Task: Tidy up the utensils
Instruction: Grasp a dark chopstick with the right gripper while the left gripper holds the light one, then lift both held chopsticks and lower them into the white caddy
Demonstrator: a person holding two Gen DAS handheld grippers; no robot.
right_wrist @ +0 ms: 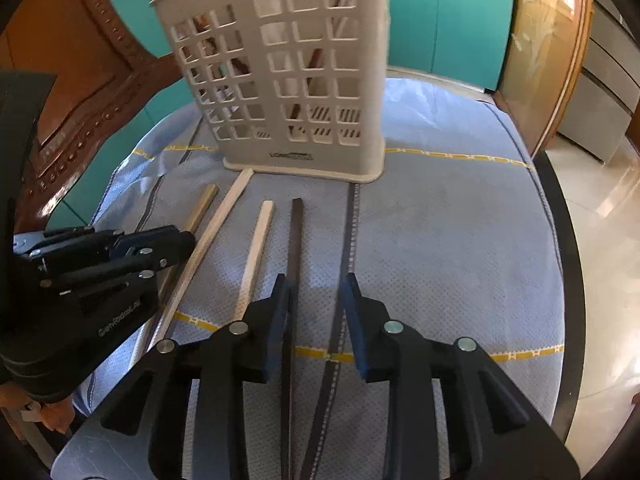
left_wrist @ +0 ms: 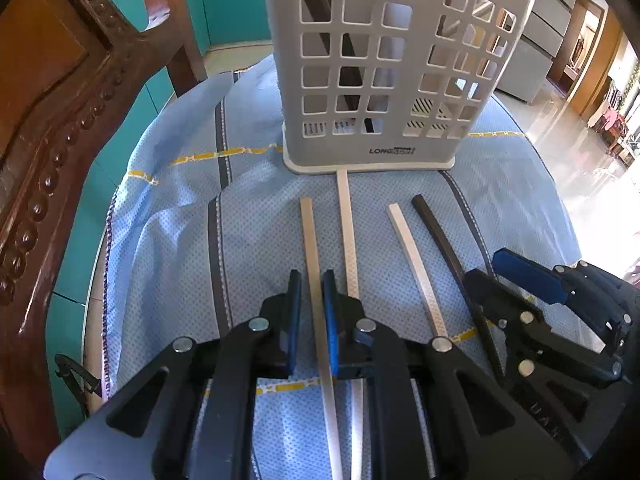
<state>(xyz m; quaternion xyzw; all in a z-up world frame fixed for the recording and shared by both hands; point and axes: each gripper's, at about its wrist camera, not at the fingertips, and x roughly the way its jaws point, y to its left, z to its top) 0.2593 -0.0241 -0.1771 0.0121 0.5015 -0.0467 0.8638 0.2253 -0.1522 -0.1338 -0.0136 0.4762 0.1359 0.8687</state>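
A grey perforated utensil holder (left_wrist: 384,68) stands on the blue cloth; it also shows in the right wrist view (right_wrist: 288,80), with dark sticks inside. Several chopsticks lie in front of it: a leftmost silver one (left_wrist: 314,264), a long silver one (left_wrist: 347,232), another silver one (left_wrist: 412,256) and a black one (left_wrist: 444,244). My left gripper (left_wrist: 312,280) straddles the leftmost silver chopstick, jaws narrowly apart, pads close to its sides. My right gripper (right_wrist: 316,284) is open, its left finger beside the black chopstick (right_wrist: 295,248).
A carved wooden chair (left_wrist: 60,120) stands at the left. The round table's dark edge (right_wrist: 568,280) curves at the right, with tiled floor beyond. Teal cabinets (right_wrist: 448,28) are behind. The cloth (right_wrist: 440,240) is wrinkled at the left.
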